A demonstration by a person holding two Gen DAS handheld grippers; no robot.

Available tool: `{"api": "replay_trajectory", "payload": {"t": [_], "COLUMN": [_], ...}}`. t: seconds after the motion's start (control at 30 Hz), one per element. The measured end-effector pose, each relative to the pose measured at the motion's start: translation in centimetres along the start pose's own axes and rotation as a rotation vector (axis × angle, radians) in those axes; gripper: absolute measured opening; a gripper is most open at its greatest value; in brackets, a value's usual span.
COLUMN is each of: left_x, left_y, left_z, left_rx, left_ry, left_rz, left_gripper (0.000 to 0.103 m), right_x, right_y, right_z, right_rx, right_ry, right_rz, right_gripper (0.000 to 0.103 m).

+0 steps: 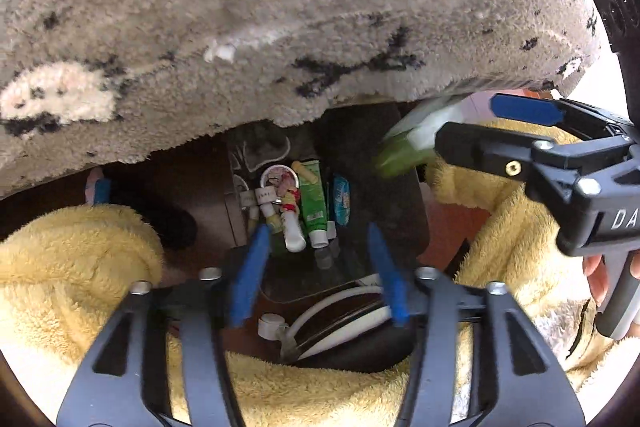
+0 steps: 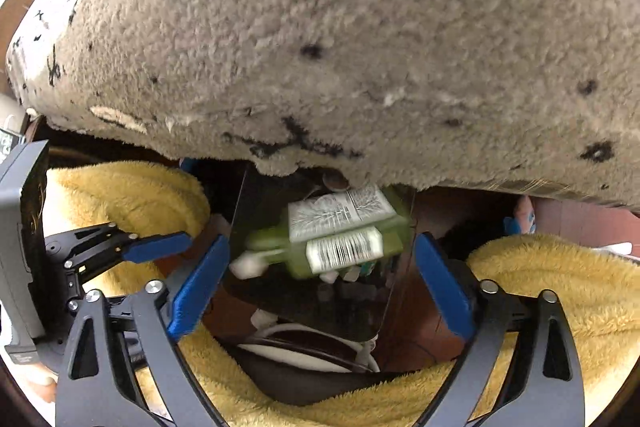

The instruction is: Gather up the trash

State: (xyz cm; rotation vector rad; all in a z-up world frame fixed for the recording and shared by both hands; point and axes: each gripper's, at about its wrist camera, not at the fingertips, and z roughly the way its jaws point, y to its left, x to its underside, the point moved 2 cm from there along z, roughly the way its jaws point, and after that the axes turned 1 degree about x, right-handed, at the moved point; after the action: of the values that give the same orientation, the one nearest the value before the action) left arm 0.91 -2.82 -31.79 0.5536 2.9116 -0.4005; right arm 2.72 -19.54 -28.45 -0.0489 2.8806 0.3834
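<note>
Below, both grippers point steeply down into a dark bin [image 1: 404, 187] that sits between yellow fleece legs [image 1: 72, 259], with a grey speckled rug [image 1: 280, 7] filling the upper part of both views.

The left gripper [image 1: 320, 267] stands partly open, its blue pads [image 1: 250, 271] apart with nothing between them. Under it, at the bottom of the bin, lies a small heap of trash: a green tube [image 1: 314, 199], a white tube [image 1: 292, 233], a round lid [image 1: 278, 179] and a blue packet [image 1: 342, 203], all lying close together.

The right gripper [image 2: 320, 281] is wide open. A green bottle [image 2: 332, 243] with a white label and a barcode shows blurred between its pads [image 2: 440, 283], touching neither as far as can be told, and over the bin's mouth. In the left view the same bottle [image 1: 404, 143] is a green smear just beside the right gripper's tip [image 1: 480, 131].

A white cable [image 1: 340, 323] coils near the bin's near edge. A hand [image 1: 600, 275] holds the right gripper's handle.
</note>
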Motion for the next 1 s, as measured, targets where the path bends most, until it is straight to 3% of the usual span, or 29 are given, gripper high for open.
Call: {"api": "replay_trajectory", "payload": {"t": [0.07, 0.27, 0.53, 0.67, 1.0], "left_x": [0.0, -0.5, -2.4, -3.8, -7.8], "left_y": [0.1, 0.2, -1.3, -2.2, -5.0], "left_z": [-0.6, -2.9, -7.9, -12.3, -25.0], "left_rx": [-0.015, -0.041, -0.087, -0.117, -0.251], "left_ry": [-0.011, -0.062, -0.198, -0.330, -0.760], "left_rz": [-0.006, -0.010, 0.035, 0.062, 0.158], "left_gripper": [0.071, 0.093, 0.095, 0.095, 0.095], "right_x": [-0.3, -0.8, -0.9, -1.2, -3.3], "right_y": [-0.2, -0.9, -2.3, -2.4, -2.6], "right_z": [-0.7, -2.5, -7.0, -11.3, -23.2], "right_rx": [0.010, 0.027, 0.073, 0.142, 0.299], "right_ry": [-0.016, -0.067, -0.190, -0.318, -0.712], "right_rz": [0.003, 0.029, 0.042, 0.022, -0.013], "right_gripper": [0.099, 0.099, 0.100, 0.100, 0.100]}}
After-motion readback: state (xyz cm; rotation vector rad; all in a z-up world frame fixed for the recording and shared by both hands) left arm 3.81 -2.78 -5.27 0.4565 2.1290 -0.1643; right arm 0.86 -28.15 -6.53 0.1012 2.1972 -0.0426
